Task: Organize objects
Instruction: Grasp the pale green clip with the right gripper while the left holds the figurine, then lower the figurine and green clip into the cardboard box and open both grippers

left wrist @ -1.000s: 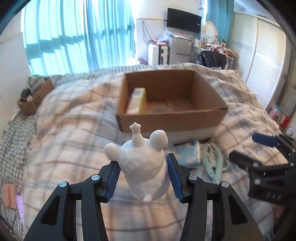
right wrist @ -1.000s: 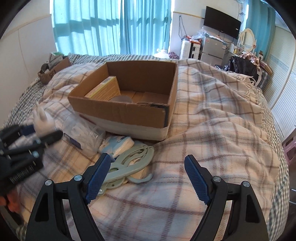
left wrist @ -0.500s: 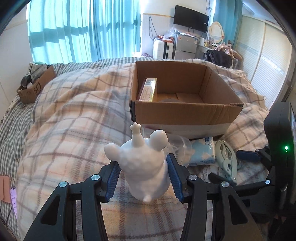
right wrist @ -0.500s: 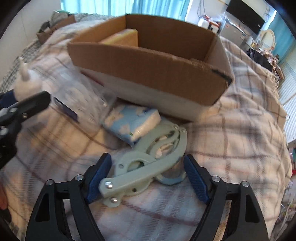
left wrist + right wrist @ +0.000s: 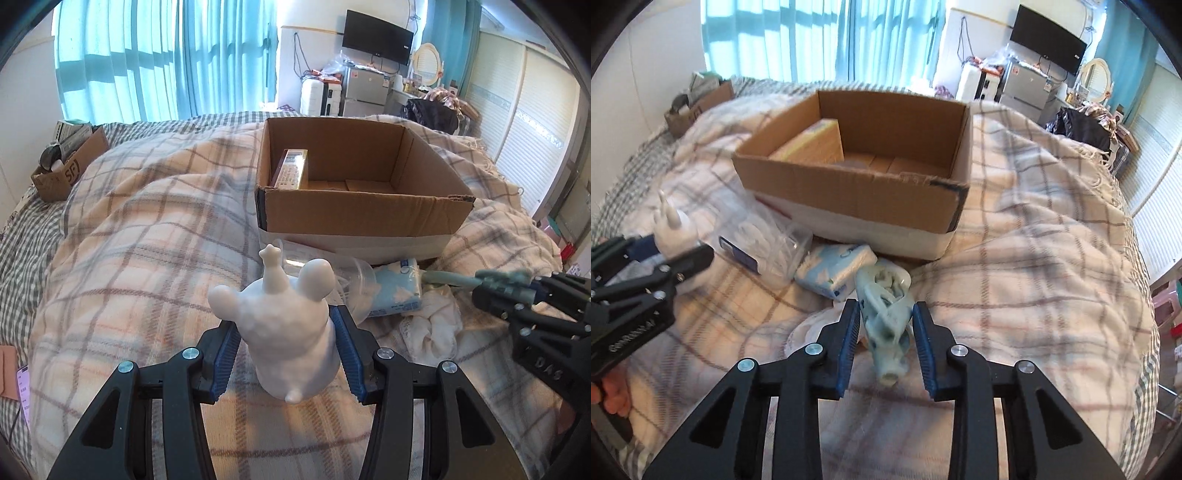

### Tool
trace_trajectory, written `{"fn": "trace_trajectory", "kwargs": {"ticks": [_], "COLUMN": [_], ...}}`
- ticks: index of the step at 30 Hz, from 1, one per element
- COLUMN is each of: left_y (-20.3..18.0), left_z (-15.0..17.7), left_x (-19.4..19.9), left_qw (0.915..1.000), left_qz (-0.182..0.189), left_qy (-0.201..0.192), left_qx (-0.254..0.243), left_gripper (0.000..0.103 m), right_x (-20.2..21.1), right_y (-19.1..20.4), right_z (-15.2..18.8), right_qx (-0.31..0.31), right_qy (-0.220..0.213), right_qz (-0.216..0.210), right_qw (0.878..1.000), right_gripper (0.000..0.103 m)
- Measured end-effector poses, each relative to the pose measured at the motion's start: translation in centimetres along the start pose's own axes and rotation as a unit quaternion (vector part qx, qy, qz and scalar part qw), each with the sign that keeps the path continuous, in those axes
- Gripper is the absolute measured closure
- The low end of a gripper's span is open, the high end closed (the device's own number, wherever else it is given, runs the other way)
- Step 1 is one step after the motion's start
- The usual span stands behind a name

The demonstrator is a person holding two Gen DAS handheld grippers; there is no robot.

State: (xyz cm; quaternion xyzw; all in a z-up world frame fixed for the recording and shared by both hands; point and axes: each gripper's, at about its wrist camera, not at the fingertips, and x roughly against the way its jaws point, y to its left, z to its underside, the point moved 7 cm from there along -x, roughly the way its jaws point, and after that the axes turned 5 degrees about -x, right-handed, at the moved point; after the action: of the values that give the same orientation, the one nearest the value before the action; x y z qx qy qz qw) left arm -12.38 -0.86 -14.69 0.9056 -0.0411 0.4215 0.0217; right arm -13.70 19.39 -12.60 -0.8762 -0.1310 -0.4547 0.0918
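Cardboard box [image 5: 364, 218] sits open on the plaid blanket [image 5: 147, 266] ahead of you, with a yellow carton [image 5: 291, 173] leaning against its left inner wall and the rest of its floor bare. A smaller box [image 5: 70, 170] of odds and ends stands well apart at the bed's far left edge. Your left gripper [image 5: 288, 349] has its blue pads pressed to both sides of the white figurine [image 5: 288, 325], which it holds upright. Your right gripper [image 5: 886, 341] has closed to a narrow gap around the pale green clip [image 5: 886, 317], pads just beside or touching its sides; the blur leaves that unclear. Between you and the box lie a blue tissue pack [image 5: 836, 267] and a clear plastic tub [image 5: 764, 247], both close against the box front. Only the left view shows the white cloth [image 5: 432, 321] beside the pack; only the right view shows the tub's dark label.
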Motion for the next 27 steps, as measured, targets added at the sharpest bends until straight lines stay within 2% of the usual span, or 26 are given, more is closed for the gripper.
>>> {"fn": "trace_trajectory", "kwargs": {"ticks": [10,12,14,17,22,27], "left_y": [-0.8,-1.1,-1.3,-1.6,-2.4,-2.4], "left_z": [-1.9,-2.9,-4.1,-6.0,-8.9,-12.5], "left_x": [2.0,2.4,2.9,3.7,4.7,5.2], "left_qw": [0.9997,0.9994,0.9989,0.9977,0.9967,0.9954], "left_qz": [0.015,0.025,0.036,0.052,0.052,0.054], "left_qy": [-0.018,-0.024,-0.030,-0.044,-0.062,-0.077], "left_qx": [-0.003,-0.003,0.000,0.004,-0.013,-0.019], "left_gripper": [0.052,0.052,0.052,0.052,0.052,0.052], "right_x": [5.0,6.2,7.4,8.5,9.5,12.6], "right_y": [0.0,0.1,0.3,0.4,0.5,-0.2], "right_z": [-2.3,-3.0,-3.9,-5.2,-7.0,-11.6], "right_qx": [0.005,0.010,0.016,0.023,0.029,0.035], "right_qy": [-0.066,-0.086,-0.101,-0.116,-0.130,-0.172], "right_qz": [-0.015,-0.017,-0.030,-0.036,-0.047,-0.041], "right_qw": [0.998,0.996,0.994,0.992,0.990,0.984], "right_gripper": [0.078,0.081,0.090,0.090,0.091,0.091]}}
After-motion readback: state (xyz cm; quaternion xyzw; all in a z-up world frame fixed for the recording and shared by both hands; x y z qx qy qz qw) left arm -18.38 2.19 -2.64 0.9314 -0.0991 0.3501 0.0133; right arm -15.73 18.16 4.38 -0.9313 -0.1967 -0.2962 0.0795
